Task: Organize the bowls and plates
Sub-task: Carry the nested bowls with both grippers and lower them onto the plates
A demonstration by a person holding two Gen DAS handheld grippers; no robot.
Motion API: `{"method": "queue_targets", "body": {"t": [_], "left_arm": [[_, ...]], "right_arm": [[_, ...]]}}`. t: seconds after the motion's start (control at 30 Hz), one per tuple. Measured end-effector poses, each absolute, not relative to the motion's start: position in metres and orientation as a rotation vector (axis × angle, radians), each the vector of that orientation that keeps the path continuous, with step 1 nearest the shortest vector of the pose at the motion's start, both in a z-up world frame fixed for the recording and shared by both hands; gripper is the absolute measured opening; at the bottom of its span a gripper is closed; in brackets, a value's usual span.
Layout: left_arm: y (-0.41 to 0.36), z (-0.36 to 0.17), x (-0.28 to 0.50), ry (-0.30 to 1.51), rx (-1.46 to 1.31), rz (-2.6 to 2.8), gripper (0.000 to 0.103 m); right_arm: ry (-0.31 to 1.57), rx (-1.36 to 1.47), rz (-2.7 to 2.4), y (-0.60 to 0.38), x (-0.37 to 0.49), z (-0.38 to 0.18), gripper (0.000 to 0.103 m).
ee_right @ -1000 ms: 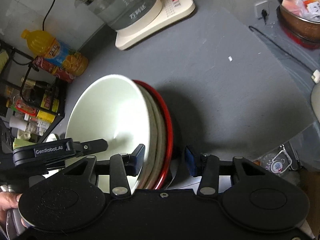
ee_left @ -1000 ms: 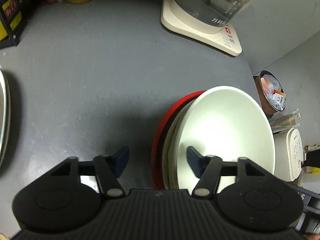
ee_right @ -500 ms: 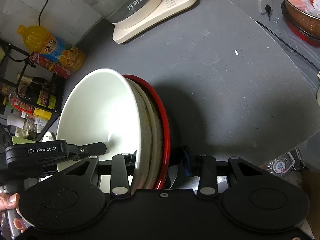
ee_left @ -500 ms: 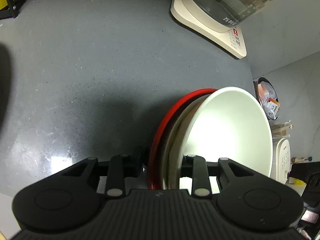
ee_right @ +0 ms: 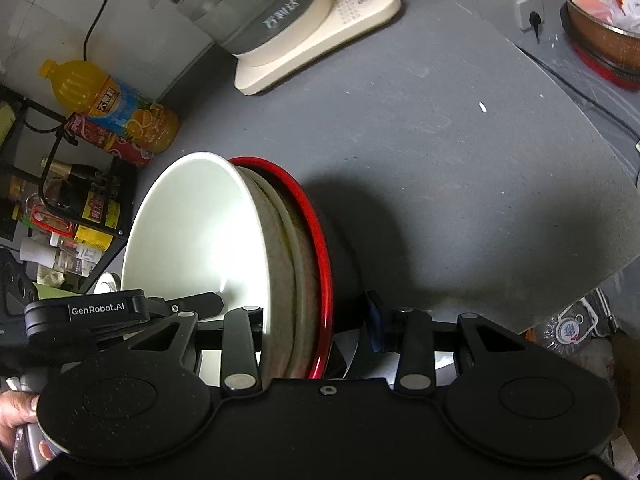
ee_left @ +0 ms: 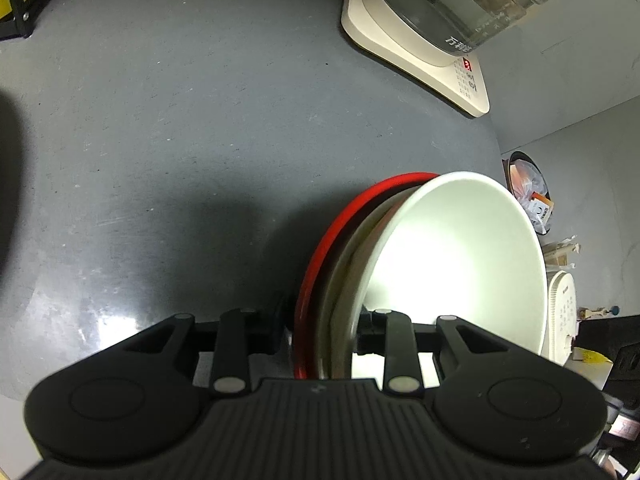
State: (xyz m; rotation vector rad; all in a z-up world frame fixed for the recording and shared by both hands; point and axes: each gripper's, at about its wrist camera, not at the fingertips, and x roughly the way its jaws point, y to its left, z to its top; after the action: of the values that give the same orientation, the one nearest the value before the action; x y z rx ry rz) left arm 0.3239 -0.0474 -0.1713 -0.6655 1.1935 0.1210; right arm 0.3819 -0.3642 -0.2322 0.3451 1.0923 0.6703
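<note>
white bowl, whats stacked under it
Under the round white bowl sits a beige speckled dish, then a glossy red plate at the bottom. Only their rims show; whether more pieces sit between them is hidden.

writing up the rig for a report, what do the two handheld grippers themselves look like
The left gripper and the right gripper share one design: matte black plastic bodies, two round domed housings each, flat linkage bars with silver pivot pins. The left one has a ribbed top plate. The right one's visible fingertip pad is dark blue. The right wrist view shows white "GenRobot.AI" lettering on the left gripper's side. No cables visible.
</note>
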Motion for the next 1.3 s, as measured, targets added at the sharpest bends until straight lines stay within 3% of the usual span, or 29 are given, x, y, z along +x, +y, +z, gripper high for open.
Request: {"method": "queue_targets", "body": {"t": [1.3], "left_arm": [[0.181,-0.095,0.201,0.955,-0.77,0.302,0.03]], "right_arm": [[1.022,0.223,0.921,-0.132,0.285,-0.164,0.038]]}}
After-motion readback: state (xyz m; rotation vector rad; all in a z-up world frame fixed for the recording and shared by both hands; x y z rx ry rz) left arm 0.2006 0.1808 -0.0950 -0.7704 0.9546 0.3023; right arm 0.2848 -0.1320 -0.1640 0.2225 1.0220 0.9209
